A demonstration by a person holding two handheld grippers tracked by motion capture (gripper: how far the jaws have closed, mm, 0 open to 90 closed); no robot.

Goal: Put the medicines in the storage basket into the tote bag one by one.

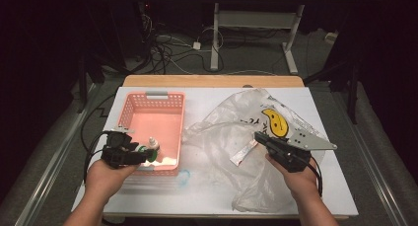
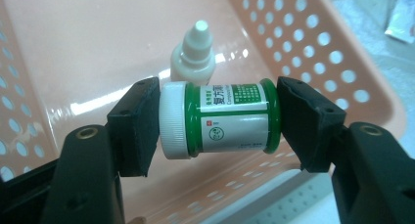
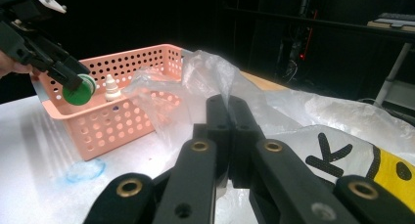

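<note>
The left gripper (image 2: 219, 122) pinches a green jar (image 2: 222, 117) by cap and base, held over the near end of the pink basket (image 1: 129, 107). A white dropper bottle (image 2: 194, 52) stands inside the basket just behind the jar. To the right, the right gripper (image 3: 229, 117) has its jaws pressed together over the plastic bag (image 1: 236, 122).

**Off to the side: bag, sachet, ring**

A crumpled clear plastic bag (image 1: 231, 137) sprawls over the right half of the white surface (image 1: 207, 196), printed with a yellow smiley (image 1: 274, 121) and black lettering. A small white sachet (image 1: 243, 153) with red print lies on the bag's near part. A faint blue ring (image 1: 183, 177) marks the surface just in front of the pink crate's near right corner. Beyond the far edge, on the floor, run tangled cables (image 1: 170, 48), beside a grey desk frame (image 1: 256, 23).
</note>
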